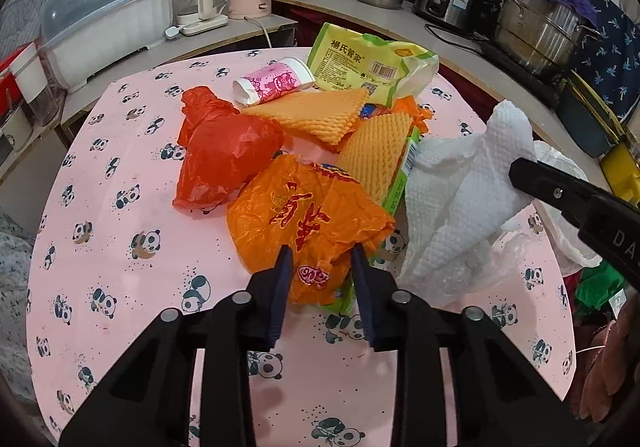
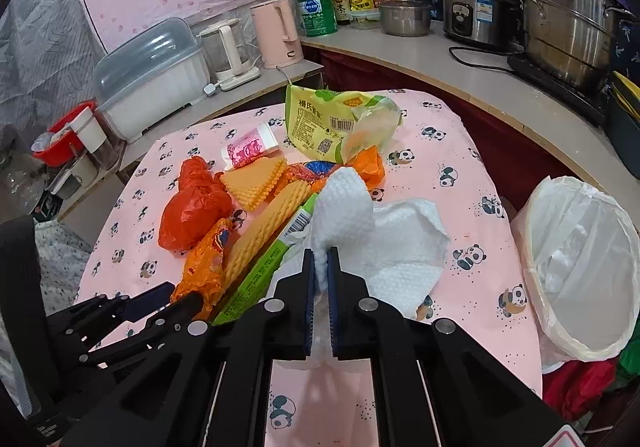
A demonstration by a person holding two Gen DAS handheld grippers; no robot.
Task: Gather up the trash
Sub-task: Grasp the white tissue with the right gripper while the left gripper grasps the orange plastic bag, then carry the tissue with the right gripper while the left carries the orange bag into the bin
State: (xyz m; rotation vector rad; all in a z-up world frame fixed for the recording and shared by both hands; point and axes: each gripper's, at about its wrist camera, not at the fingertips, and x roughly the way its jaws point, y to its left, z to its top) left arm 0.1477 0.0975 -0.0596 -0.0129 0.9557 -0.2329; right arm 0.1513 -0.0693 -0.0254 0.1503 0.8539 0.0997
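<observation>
Right wrist view: the white paper towel (image 2: 376, 231) lies on the near right part of the pink panda tablecloth (image 2: 460, 167); one raised fold of it is pinched between the fingers of the right gripper (image 2: 321, 259), whose jaws are nearly together.
Left wrist view: the orange plastic bag (image 1: 308, 219) sits near the table's front edge; the left gripper (image 1: 322, 259) has its fingers pressed into a bunched corner of it, partly closed, grasping the bag.
Bin: a trash can lined with a white bag (image 2: 576, 267) stands off the table's right side, mouth tilted toward the table.
Rest of the pile: red plastic bag (image 1: 224, 151), two yellow foam nets (image 1: 320, 115), a green carton (image 2: 260, 279), a pink paper cup (image 1: 276, 81) and a yellow-green snack packet (image 1: 368, 63), all crowded together.
Risk, towel: only a thin fold is held, so I'd expect it could tear or slip free when lifted; a clear wrapper (image 1: 480, 267) seems tucked under it and may drag along, then drop.
Risk, bag: slick film, grip near one edge; it may slide out, or pull the green carton and a foam net lying against it off the table.
Risk, arms: both grippers work close together, and the bin is to the right, so the left one must cross over.
</observation>
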